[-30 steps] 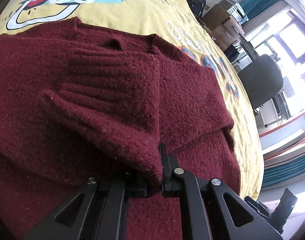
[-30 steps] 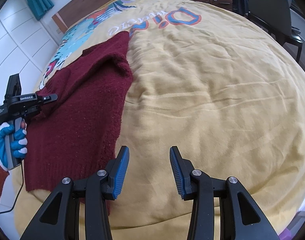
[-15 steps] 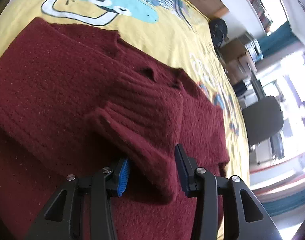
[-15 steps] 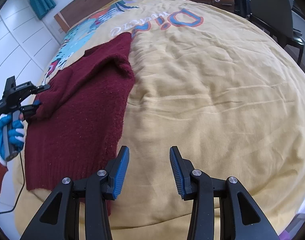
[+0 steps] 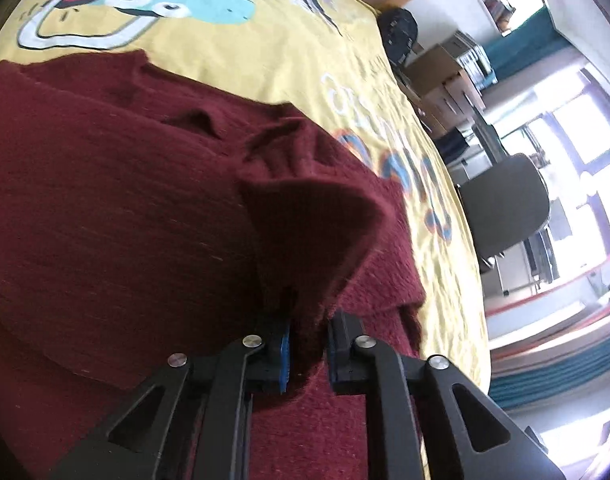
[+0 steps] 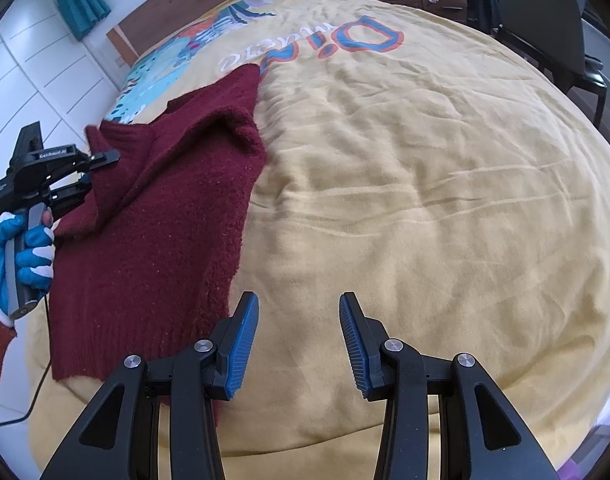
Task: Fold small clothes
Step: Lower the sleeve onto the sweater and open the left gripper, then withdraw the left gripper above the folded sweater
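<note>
A dark red knitted sweater (image 5: 105,200) lies on the left part of a yellow printed bed cover (image 6: 425,200). My left gripper (image 5: 307,332) has the ribbed sleeve cuff (image 5: 313,232) between its jaws. They are closing on it and the pads press the knit. The cuff stands up as a raised fold above the sweater body. In the right wrist view the same left gripper (image 6: 93,172), held by a blue-gloved hand (image 6: 25,248), lifts the sleeve (image 6: 117,168) off the sweater (image 6: 165,240). My right gripper (image 6: 299,320) hovers open over the cover beside the sweater's hem, holding nothing.
A dark office chair (image 5: 505,208) and cardboard boxes (image 5: 445,76) stand beyond the bed's far side, with a black backpack (image 5: 397,34) near its head. A wooden headboard (image 6: 209,0) borders the bed. A cable (image 6: 37,392) hangs by the gloved hand.
The left gripper let the cuff go, opened, then closed on it again and lifted it a little into an upright fold. The right gripper has stayed where it was, still open.
</note>
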Motion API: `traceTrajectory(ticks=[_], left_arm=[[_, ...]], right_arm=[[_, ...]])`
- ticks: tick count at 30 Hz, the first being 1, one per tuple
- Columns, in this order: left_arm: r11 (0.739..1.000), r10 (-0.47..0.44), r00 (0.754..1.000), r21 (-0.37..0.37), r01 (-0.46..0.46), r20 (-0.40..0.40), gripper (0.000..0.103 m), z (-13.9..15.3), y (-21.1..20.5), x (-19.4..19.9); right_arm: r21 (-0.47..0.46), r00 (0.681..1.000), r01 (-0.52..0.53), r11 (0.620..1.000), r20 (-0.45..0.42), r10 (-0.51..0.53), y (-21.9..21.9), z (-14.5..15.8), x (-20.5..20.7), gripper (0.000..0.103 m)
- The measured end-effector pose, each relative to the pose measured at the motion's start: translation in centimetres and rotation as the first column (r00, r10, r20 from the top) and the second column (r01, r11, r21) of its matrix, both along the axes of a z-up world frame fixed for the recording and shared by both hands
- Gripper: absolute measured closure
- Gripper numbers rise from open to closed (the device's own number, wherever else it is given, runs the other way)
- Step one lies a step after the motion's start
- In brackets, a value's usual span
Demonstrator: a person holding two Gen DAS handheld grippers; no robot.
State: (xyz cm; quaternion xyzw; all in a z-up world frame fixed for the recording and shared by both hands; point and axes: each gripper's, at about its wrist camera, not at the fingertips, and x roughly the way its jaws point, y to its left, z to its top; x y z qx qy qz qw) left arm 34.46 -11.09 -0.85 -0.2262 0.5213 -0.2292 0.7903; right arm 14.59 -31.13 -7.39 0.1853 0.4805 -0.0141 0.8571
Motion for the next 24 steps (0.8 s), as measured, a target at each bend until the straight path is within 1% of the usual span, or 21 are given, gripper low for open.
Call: traceTrajectory(ticks=[1,3,6,11,12,14,16,17,18,19,21,24], left_arm=[[1.000,-0.010,1.000,0.000,0.010,-0.003,0.083,-0.1,-0.3,0.0],[0.999,-0.032,0.999,0.009,0.033,-0.008,0.070,-0.2,-1.1,-0.3],[0.996,-0.079,0.997,0.030,0.079,-0.008,0.060,-0.3,-2.7,-0.6],[0.993,-0.113,0.993,0.019,0.113,0.017,0.055,0.1,-2.8,-0.8],[0.993,-0.114,0.993,0.015,0.114,0.026,0.053,0.2,-2.6,-0.8],[0.994,-0.110,0.993,0.013,0.109,0.032,0.052,0.3,-2.4,-0.7],[0.995,-0.095,0.995,0.028,0.094,0.037,0.052,0.2,-1.9,-0.6],[0.995,-0.089,0.995,0.041,0.087,0.038,0.052,0.1,-1.8,-0.7],[0.994,-0.081,0.996,0.079,0.078,0.042,0.052,-0.3,-1.9,-0.6],[0.992,-0.081,0.996,0.101,0.077,0.045,0.052,-0.6,-1.7,-0.8],[0.982,-0.088,0.995,0.172,0.078,0.052,0.052,-1.5,-1.8,-1.4],[0.971,-0.100,0.993,0.221,0.086,0.056,0.052,-2.6,-2.2,-2.2]], right_arm=[[0.001,1.000,0.001,1.000,0.000,-0.001,0.0,0.0,0.0,0.059],[0.001,1.000,0.004,1.000,0.000,-0.004,0.0,0.0,0.0,0.059],[0.003,1.000,0.005,1.000,0.003,-0.005,-0.1,0.1,-0.1,0.059],[0.009,1.000,0.010,1.000,0.001,-0.010,-0.5,0.0,-0.1,0.059],[0.010,1.000,0.010,1.000,0.001,-0.010,-0.5,-0.1,-0.1,0.059],[0.009,1.000,0.008,1.000,0.001,-0.008,-0.4,-0.1,-0.1,0.059],[0.009,1.000,0.007,1.000,0.002,-0.007,-0.5,-0.1,-0.1,0.059],[0.009,1.000,0.007,1.000,0.001,-0.007,-0.5,-0.1,-0.1,0.059],[0.010,1.000,0.008,1.000,0.001,-0.008,-0.5,-0.1,-0.1,0.059],[0.011,1.000,0.009,1.000,0.001,-0.009,-0.5,-0.2,-0.1,0.059],[0.012,1.000,0.011,1.000,0.001,-0.011,-0.5,-0.2,0.0,0.059],[0.011,1.000,0.009,1.000,-0.001,-0.009,-0.5,-0.2,0.0,0.059]])
